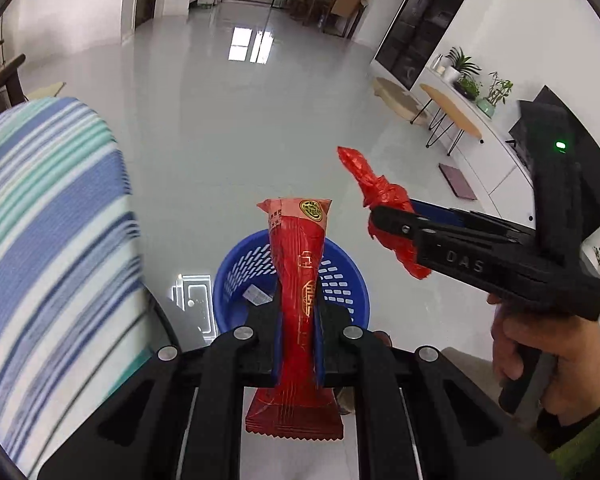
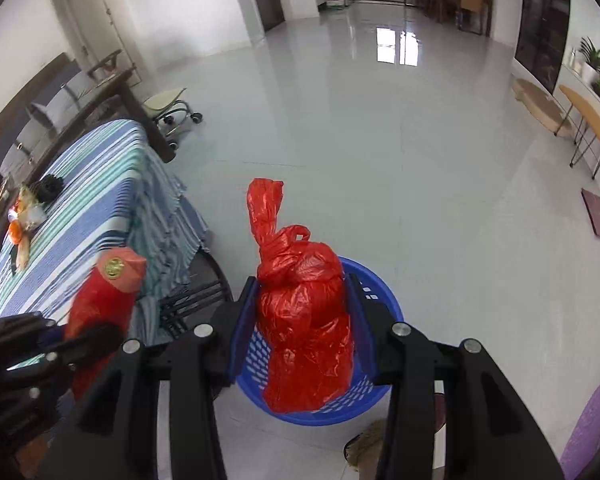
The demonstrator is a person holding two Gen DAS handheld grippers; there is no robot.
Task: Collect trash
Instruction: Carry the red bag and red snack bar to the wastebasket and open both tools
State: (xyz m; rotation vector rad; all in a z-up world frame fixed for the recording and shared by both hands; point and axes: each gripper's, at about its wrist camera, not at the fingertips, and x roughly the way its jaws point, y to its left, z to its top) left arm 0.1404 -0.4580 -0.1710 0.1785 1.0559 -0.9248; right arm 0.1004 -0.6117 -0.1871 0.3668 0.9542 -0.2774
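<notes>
Left wrist view shows the left hand-held gripper (image 1: 298,344) pinching a red wrapper (image 1: 300,280) above the blue basket (image 1: 352,292) on the floor, and the right hand-held gripper (image 2: 304,328) squeezing a red bag (image 2: 304,320); letting go off-center could drop either beside the basket.

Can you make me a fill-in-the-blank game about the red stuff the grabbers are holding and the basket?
1. The left gripper is shut on a red snack ____.
2. The right gripper squeezes a knotted red plastic ____.
3. The slotted basket on the floor below both grippers is coloured ____.
4. The cloth on the table has ____ in blue, green and white.

Missing words: wrapper; bag; blue; stripes
</notes>
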